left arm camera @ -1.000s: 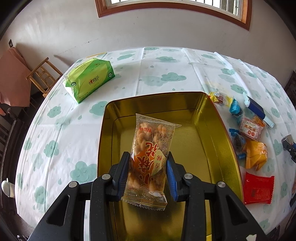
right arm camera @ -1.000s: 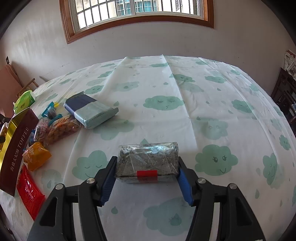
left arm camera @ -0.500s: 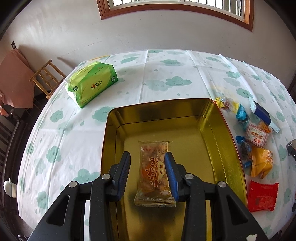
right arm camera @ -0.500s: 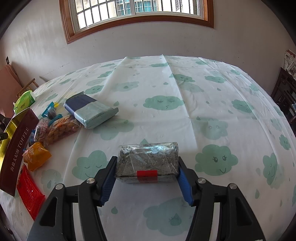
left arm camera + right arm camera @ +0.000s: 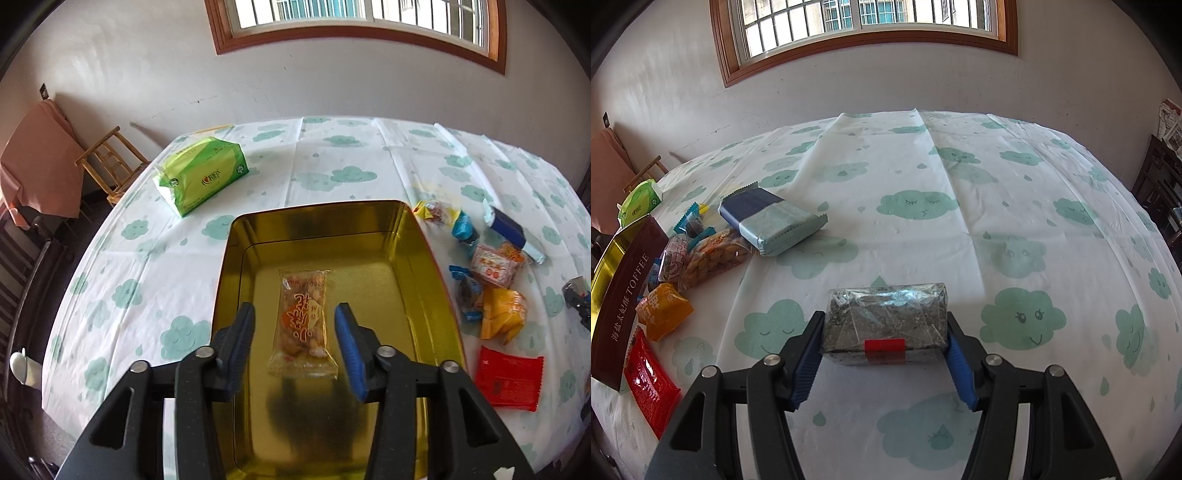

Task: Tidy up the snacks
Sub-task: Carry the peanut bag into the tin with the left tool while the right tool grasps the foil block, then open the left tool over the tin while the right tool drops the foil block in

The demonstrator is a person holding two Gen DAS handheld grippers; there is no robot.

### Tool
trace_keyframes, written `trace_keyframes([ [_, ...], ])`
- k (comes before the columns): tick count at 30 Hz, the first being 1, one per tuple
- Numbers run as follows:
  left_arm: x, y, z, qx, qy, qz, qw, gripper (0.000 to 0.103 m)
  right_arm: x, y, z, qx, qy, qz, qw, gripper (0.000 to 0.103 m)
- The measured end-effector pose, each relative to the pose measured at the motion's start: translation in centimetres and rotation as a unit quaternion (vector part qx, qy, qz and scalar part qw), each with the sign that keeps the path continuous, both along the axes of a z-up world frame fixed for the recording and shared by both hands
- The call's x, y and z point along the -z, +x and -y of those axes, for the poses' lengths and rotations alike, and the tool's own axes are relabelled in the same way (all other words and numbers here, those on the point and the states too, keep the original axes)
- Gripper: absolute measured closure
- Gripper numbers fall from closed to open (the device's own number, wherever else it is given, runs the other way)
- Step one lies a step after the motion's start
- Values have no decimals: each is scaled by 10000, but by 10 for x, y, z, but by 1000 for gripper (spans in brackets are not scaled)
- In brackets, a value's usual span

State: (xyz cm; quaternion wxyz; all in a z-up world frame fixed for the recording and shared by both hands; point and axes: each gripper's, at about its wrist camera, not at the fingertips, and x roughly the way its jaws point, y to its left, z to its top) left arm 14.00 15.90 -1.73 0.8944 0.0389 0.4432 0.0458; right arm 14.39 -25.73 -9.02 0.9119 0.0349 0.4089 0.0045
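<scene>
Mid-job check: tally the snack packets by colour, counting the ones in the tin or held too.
red packet: 1
orange packet: 1
blue candies: 2
yellow candy: 1
navy-and-teal pack: 1
pink-and-white packet: 1
clear packets, orange contents: 2
silver pack: 1
Total: 10

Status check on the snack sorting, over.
Left gripper jaws just opened, clear snack packet lying in gold tin. Right gripper shut on grey wrapped block. Nothing blocking.

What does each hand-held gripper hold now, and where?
Left hand-held gripper: nothing. Right hand-held gripper: the silver-wrapped block, clamped at its two short ends.
</scene>
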Motion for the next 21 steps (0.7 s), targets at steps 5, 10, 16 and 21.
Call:
trace_keyframes([
  [5, -8, -19, 1, -104, 63, 230, 9997, 41, 0, 0, 0, -1, 3, 1, 10000, 41],
  [10, -7, -30, -9, -234, 1, 305, 9993, 35, 0, 0, 0, -4, -11, 30, 10000, 41],
  [16, -5, -43, -38, -452, -393, 415, 9973, 35, -8, -9, -7, -62, 52, 81, 9999, 41],
  [21, -4, -54, -82, -877, -767, 640, 9911, 35, -40, -16, -34, -393, 221, 347, 9984, 41],
])
